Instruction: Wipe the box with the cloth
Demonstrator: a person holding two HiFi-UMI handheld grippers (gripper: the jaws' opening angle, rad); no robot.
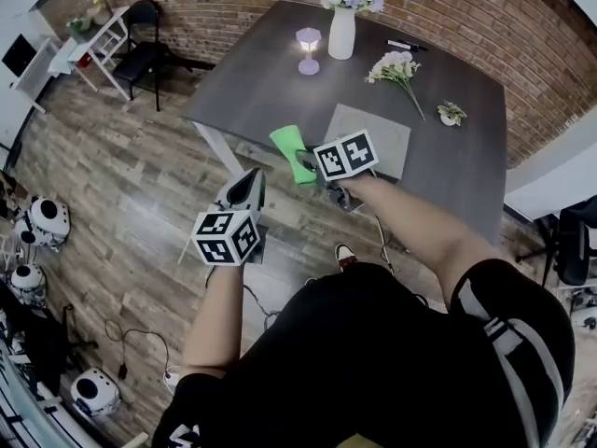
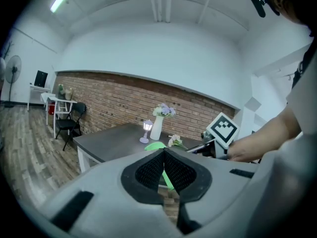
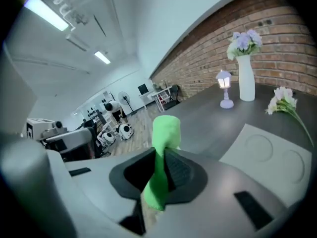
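My right gripper (image 1: pixel 306 165) is shut on a bright green cloth (image 1: pixel 289 147), held over the near edge of the dark table (image 1: pixel 261 73). In the right gripper view the cloth (image 3: pixel 163 133) stands up in a roll between the jaws of the right gripper (image 3: pixel 162 152). The box (image 1: pixel 368 138) is a flat pale grey slab lying on the table just beyond the cloth; its top (image 3: pixel 270 152) shows round dents. My left gripper (image 1: pixel 252 183) hangs over the floor, left of the cloth and short of the table. Its jaws (image 2: pixel 163 155) meet at the tips and hold nothing.
On the table stand a white vase of flowers (image 1: pixel 342 26) and a small lamp (image 1: pixel 308 49); a loose flower bunch (image 1: pixel 399 68), a small sprig (image 1: pixel 451 113) and a pen (image 1: pixel 406 45) lie there too. A black chair (image 1: pixel 140 54) and white shelf (image 1: pixel 89 40) are at far left.
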